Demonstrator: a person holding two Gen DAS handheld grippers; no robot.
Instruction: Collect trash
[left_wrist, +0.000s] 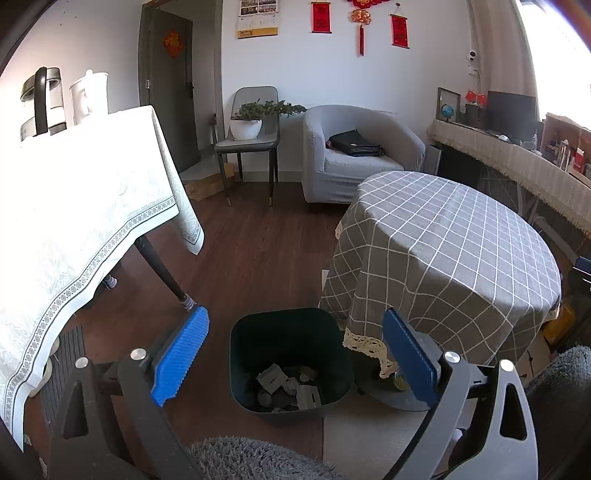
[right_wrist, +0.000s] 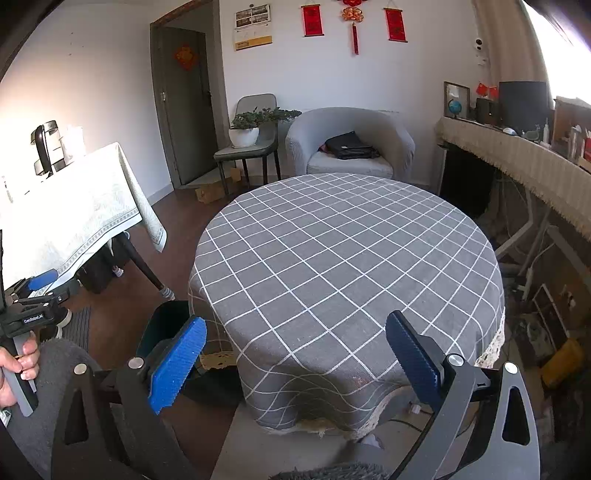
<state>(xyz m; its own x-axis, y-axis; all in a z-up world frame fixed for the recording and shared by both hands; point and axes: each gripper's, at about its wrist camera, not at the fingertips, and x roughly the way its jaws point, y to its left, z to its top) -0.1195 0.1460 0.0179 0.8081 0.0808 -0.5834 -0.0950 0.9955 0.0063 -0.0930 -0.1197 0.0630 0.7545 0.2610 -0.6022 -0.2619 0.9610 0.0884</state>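
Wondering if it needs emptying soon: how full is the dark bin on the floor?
Mostly empty. The left wrist view looks down into the bin: crumpled trash covers only its bottom, with bare inner walls well above it.

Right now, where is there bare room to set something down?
The round table with its grey checked cloth is bare all over. The sideboard by the window is crowded. The bin on the floor already holds trash.
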